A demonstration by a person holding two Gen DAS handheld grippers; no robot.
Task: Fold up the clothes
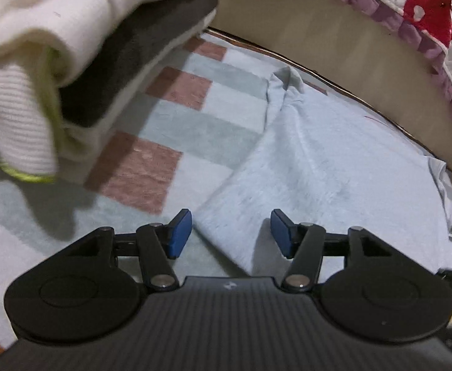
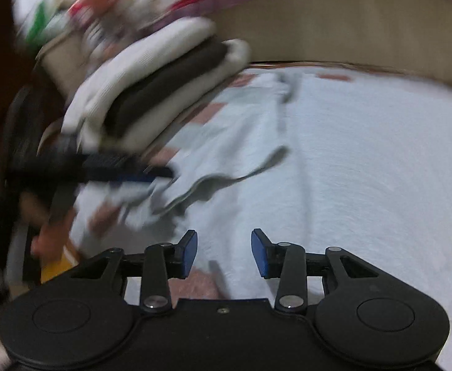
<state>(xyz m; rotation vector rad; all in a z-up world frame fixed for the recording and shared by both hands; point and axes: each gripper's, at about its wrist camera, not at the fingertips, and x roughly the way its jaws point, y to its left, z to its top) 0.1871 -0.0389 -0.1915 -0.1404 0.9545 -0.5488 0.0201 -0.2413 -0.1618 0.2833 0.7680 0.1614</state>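
Light blue garment (image 1: pixel 318 170): it lies spread flat straight ahead of your left gripper, reaching from between the fingertips out toward the beige board; a crumpled point sticks up at its far end.
Garment in the right view (image 2: pixel 365 154): it fills the area ahead and to the right of your right gripper; a loose flap with a grey edge is curled up ahead and to the left of the fingertips.
Left gripper (image 1: pixel 231 233): your jaws stand wide apart with nothing between them; the blue pads (image 1: pixel 181 232) hover just above the near corner of the garment.
Right gripper (image 2: pixel 224 253): your jaws are apart and hold nothing; the cloth lies below and beyond them.
Checked blanket (image 1: pixel 164 130): pale green, white and brick-red squares, ahead and to the left of your left gripper, under the garment.
Folded stack (image 1: pixel 71 40): white and dark grey pieces, one with a yellow-green trim, up and to the left of your left gripper; blurred in the right view.
Beige board (image 1: pixel 334 40): stands across the far side, beyond the garment.
Quilt (image 1: pixel 426 6): white with a purple frill and a red shape, above the board, far right of your left gripper.
Right view: heavily blurred on its left side, so details there cannot be told.
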